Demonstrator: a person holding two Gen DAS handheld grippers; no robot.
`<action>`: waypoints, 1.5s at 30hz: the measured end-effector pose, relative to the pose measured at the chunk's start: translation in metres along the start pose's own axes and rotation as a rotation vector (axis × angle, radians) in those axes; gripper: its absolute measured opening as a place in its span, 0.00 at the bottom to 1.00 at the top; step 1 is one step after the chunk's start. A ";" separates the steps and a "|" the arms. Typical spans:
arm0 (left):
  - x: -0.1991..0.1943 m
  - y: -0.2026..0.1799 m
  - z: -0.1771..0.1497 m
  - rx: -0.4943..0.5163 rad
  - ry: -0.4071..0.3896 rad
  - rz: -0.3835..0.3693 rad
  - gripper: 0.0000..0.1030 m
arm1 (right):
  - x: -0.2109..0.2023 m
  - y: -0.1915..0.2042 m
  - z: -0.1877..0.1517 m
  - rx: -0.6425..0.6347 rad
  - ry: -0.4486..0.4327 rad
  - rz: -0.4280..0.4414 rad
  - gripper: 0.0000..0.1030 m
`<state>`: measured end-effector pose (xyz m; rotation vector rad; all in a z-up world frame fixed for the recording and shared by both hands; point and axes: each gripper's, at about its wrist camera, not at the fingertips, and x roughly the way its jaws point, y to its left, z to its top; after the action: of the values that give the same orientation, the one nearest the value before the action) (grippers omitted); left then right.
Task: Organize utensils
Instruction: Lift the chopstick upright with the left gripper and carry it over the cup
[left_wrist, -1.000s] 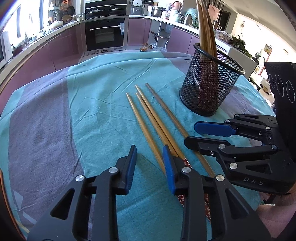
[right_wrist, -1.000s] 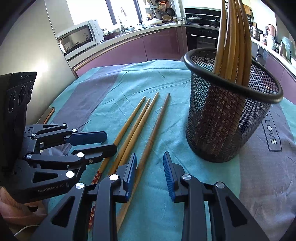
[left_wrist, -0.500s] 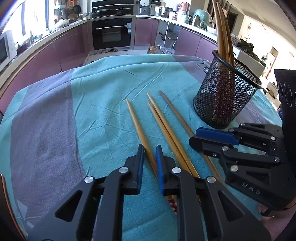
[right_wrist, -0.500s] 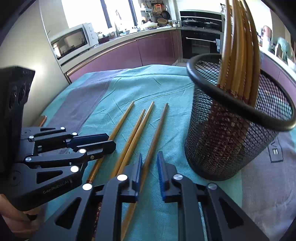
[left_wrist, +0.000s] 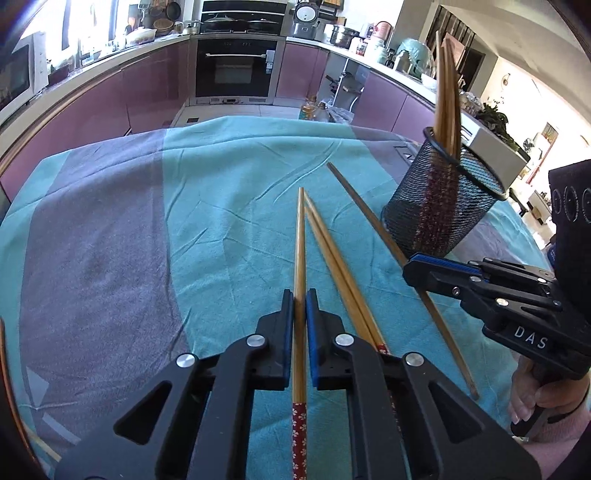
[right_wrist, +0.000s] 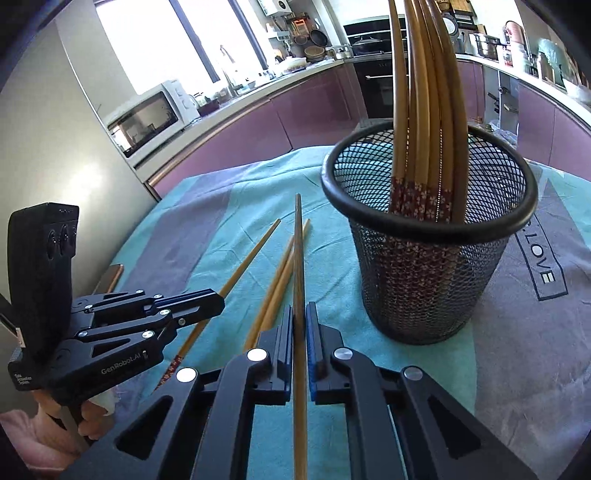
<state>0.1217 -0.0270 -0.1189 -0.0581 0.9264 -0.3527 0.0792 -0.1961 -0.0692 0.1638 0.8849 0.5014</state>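
Each gripper is clenched on one chopstick: the left gripper (left_wrist: 300, 295) on the light chopstick (left_wrist: 300, 251), the right gripper (right_wrist: 300, 310) on the darker chopstick (right_wrist: 297, 258). Slim, smooth rounded wood pinched low could pivot or slip — two loose chopsticks (left_wrist: 332, 251) lie between them. The black mesh holder (right_wrist: 432, 280), already bristling, stands ahead-right; its rim could snag tips.

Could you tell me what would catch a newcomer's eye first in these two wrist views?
Probably the two grippers, each shut on a chopstick: the left gripper clamps one with a red patterned end, the right gripper a darker one. Next, the black mesh cup on the teal cloth, to the right, packed with upright chopsticks. Two more chopsticks lie on the cloth between the held ones.
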 end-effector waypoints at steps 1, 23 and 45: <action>-0.003 -0.001 0.000 0.003 -0.008 -0.004 0.07 | -0.002 0.001 0.000 -0.002 -0.003 0.005 0.06; -0.076 -0.006 0.012 0.033 -0.126 -0.170 0.07 | -0.061 0.007 0.008 -0.028 -0.146 0.075 0.06; -0.126 -0.020 0.033 0.053 -0.234 -0.269 0.07 | -0.111 -0.004 0.020 -0.026 -0.277 0.091 0.06</action>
<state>0.0726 -0.0088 0.0025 -0.1725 0.6777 -0.6066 0.0374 -0.2515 0.0197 0.2447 0.6018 0.5597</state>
